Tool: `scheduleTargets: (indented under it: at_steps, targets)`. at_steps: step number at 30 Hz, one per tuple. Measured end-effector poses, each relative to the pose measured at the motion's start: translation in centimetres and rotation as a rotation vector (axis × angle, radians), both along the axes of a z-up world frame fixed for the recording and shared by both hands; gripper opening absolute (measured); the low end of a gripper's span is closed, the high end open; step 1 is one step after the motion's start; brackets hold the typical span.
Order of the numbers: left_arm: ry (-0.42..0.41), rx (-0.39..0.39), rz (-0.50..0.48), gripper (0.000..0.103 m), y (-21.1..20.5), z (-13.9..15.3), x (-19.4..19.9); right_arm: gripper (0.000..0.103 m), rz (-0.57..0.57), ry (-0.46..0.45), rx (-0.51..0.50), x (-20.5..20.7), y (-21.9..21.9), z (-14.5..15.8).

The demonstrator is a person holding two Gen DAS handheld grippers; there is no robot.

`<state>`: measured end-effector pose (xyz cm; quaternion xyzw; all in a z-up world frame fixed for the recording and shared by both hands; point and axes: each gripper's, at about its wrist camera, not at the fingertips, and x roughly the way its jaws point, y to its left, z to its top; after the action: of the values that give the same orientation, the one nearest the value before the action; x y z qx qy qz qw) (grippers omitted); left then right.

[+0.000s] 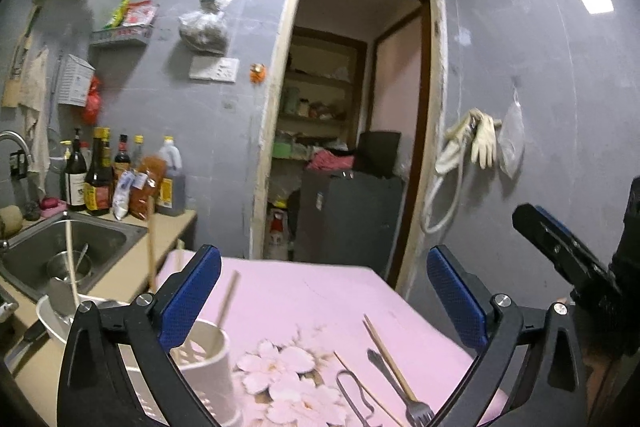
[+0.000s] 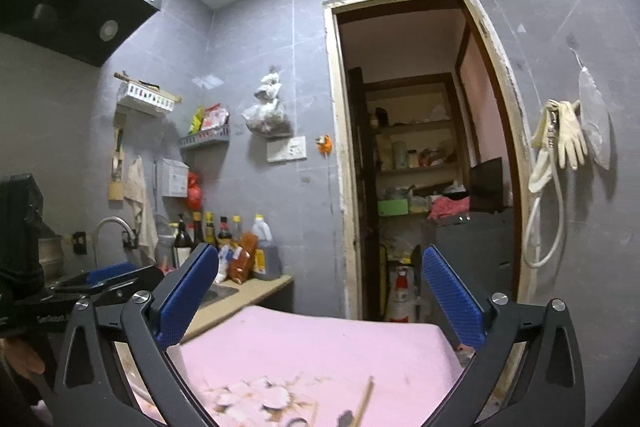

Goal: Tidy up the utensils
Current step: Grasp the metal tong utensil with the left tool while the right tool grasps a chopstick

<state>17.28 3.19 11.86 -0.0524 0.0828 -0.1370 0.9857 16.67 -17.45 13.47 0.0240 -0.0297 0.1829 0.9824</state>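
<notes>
Fork, chopstick loose — holder beside sink.

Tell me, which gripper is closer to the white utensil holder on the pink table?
Left. The left gripper hangs open right above the white utensil holder; the right gripper sits farther right, over the pink table.

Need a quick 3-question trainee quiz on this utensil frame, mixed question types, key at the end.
1. True or false: the left hand-held gripper holds a fork.
2. The white utensil holder stands on which side of the pink table in the left wrist view: A left, B right?
3. Fill in: the right hand-held gripper is ____.

Key: 1 false; 2 A; 3 open.
</notes>
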Motion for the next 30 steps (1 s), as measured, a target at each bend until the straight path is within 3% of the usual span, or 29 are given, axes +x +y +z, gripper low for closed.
scheduleTargets:
  at_steps: [7,17,27,30]
  targets:
    - [0.11,0.047,-0.038,0.101,-2.2,-3.2,1.3,0.103,-0.046,0.092,-0.052,1.3,-2.0,-2.2]
    - [0.375,0.09,-0.067,0.101,-4.3,-9.2,4.3,0.103,-0.054,0.257,-0.122,3.9,-3.0,-5.7]
    - [0.541,0.142,-0.096,0.1,-4.9,-11.8,6.8,0.1,-0.046,0.43,-0.167,6.6,-3.2,-8.1]
    - [0.598,0.162,-0.132,0.088,-5.3,-12.5,7.6,0.091,-0.043,0.485,-0.184,7.6,-3.0,-8.7]
